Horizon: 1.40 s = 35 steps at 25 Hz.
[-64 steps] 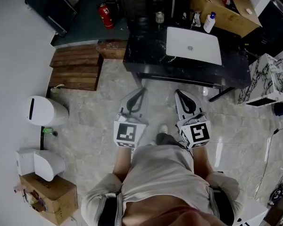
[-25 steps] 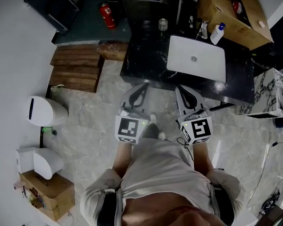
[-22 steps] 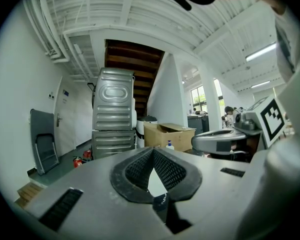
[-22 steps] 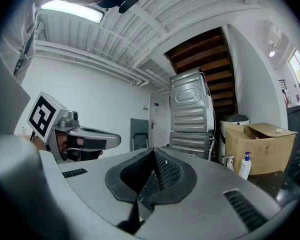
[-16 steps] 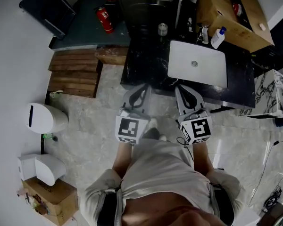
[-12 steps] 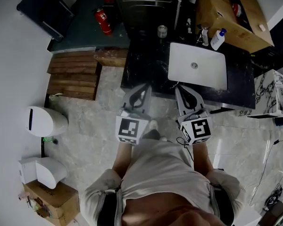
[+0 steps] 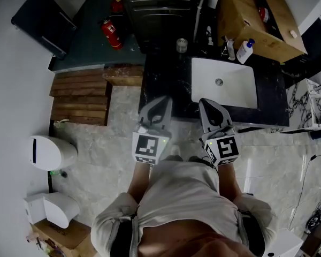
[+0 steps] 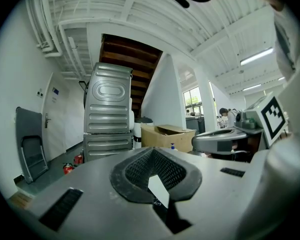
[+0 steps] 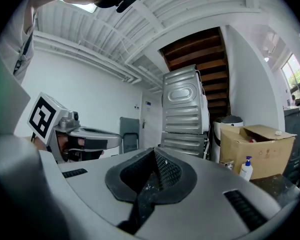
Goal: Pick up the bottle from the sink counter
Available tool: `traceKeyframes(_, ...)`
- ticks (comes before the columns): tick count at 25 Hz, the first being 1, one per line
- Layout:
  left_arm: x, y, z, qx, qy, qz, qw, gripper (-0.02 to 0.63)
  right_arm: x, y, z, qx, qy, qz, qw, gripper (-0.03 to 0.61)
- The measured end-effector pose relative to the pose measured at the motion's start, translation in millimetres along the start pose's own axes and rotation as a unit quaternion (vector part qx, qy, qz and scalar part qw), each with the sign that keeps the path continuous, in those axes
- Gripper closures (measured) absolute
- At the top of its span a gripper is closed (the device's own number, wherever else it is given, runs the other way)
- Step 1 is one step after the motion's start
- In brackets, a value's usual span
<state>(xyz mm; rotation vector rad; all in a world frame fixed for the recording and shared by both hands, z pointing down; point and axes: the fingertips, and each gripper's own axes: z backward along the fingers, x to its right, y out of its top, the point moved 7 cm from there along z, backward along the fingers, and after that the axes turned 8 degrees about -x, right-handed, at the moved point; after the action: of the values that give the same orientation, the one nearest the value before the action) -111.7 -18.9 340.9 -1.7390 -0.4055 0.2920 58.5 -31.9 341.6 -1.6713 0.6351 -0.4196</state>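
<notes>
One bottle [image 7: 245, 51] upright, sink [image 7: 241, 94] in head view only

This looks like a workshop or test hall with a wash corner set up in it, not a home bathroom. At the top of the head view, a black stone counter [image 7: 166, 84] carries a white sink [image 7: 241, 95]. An open cardboard box [image 7: 238, 15] sits behind it, with a red fire extinguisher [image 7: 108, 33] at upper left and rough wooden pallets [image 7: 80, 95] at left. The left gripper view shows stacked grey machines [image 8: 109, 119] under a wooden staircase [image 8: 132, 59], beneath a ribbed white ceiling [image 8: 115, 4] with strip lights [image 8: 255, 56].
</notes>
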Motion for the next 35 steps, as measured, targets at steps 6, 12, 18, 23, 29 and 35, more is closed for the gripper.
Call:
traceKeyframes(6,-19.1,-3.3,-9.3,-0.003,-0.006,0.006,1.0,0.611,-2.8,1.1,-15.8,-0.005,-0.009,-0.003,1.0,0.581)
traceKeyframes(12,-26.9,-6.6,-20.7,-0.009,-0.013,0.012,0.9998,0.611,2.8,-2.5,-26.1,-0.018,-0.015,-0.006,1.0,0.581)
traceKeyframes(18,-33.6,-6.3,-35.4,-0.012,-0.011,0.013,0.9998,0.611,12.4,-4.0,-40.2,-0.022,-0.009,-0.007,1.0,0.581)
traceKeyframes(23,-43.1,-3.4,-50.9,-0.015,-0.002,0.013,0.9998,0.612,24.0,-3.0,-58.1,-0.022,0.001,-0.007,1.0,0.581)
traceKeyframes(29,-51.5,-0.7,-77.2,-0.021,0.003,0.011,0.9997,0.611,44.0,-2.9,-81.2,-0.021,0.01,-0.009,1.0,0.581)
traceKeyframes(35,-54.1,3.0,-111.4,-0.026,0.003,0.007,0.9996,0.611,72.3,-4.6,-101.6,-0.021,0.013,-0.013,1.0,0.581)
